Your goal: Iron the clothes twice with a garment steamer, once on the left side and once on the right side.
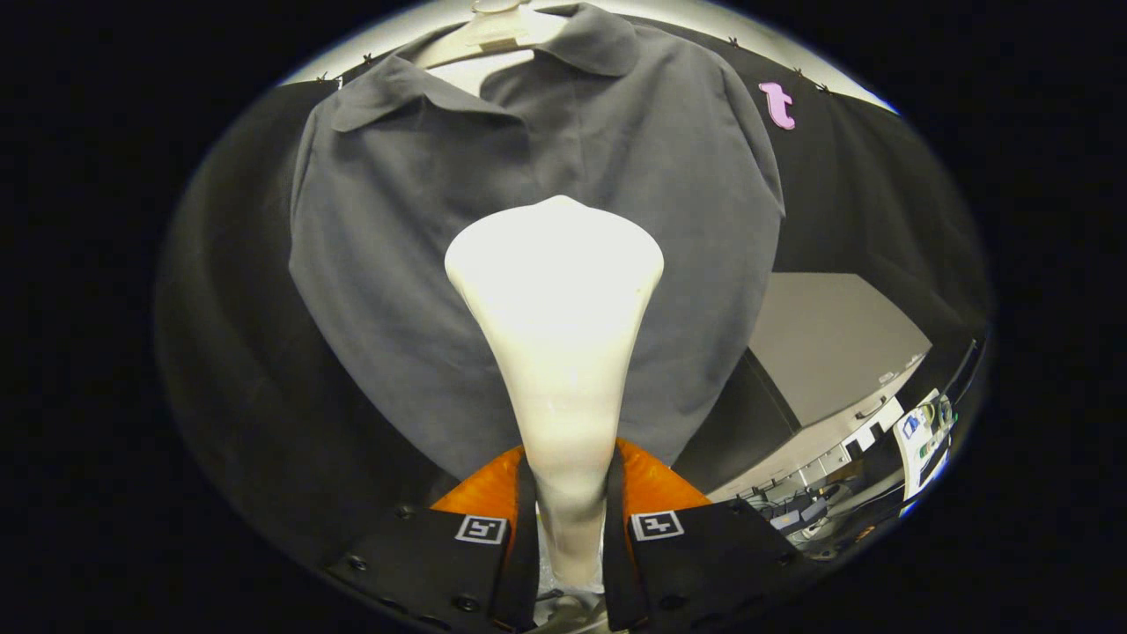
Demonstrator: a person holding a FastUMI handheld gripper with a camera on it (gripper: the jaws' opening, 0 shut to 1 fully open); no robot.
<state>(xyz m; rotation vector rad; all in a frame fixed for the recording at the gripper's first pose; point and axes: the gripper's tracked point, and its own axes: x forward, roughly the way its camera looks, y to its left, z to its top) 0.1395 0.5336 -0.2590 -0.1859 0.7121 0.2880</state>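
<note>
Both jaws around steamer [555, 352] neck.

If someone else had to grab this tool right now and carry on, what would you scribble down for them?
Gripper: jaws shut on the handle of the white steamer, which stands up between them.
Steamer head: raised in front of the grey shirt, at about mid-chest; whether it touches the cloth cannot be told.
Shirt: hangs on a pale hanger against the booth's dark wall, collar at the top.
Done: steamer is picked up and brought to the shirt. How many passes are finished cannot be told from this picture.
Left: one pass on the left side and one on the right, unless you know one is done.
</note>
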